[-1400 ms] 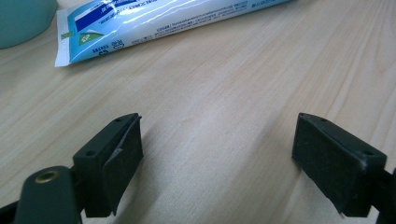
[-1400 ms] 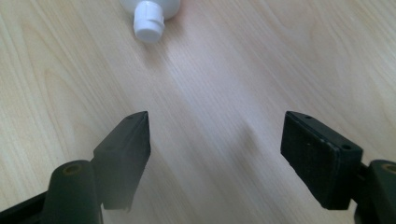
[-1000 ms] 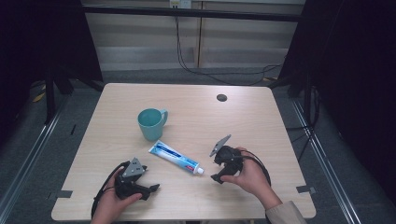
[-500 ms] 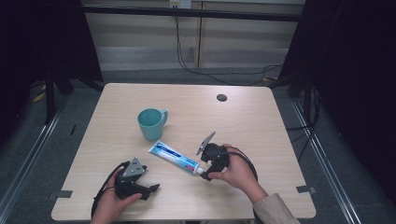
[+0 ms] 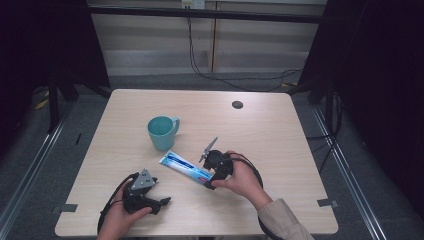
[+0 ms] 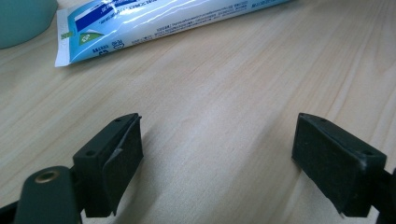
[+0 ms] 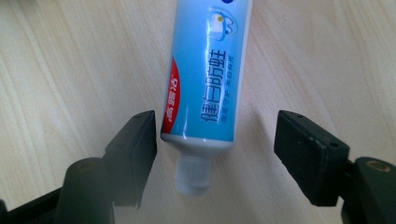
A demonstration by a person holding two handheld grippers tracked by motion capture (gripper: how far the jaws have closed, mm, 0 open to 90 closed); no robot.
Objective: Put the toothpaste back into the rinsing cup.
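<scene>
Toothpaste tube between your right jaws, not yet gripped

On the table (image 5: 280, 130), the mug (image 5: 162, 132) stood beside the toothpaste tube (image 7: 205, 93), its far end cut off; your right gripper (image 7: 215, 149) was closing around its cap end, one jaw touching, while your left gripper (image 6: 217, 158) gaped empty.

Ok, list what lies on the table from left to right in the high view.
Left gripper → teal mug → toothpaste tube → right gripper, its jaws either side of the tube's cap end → small dark round spot in the tabletop, farther back.
</scene>
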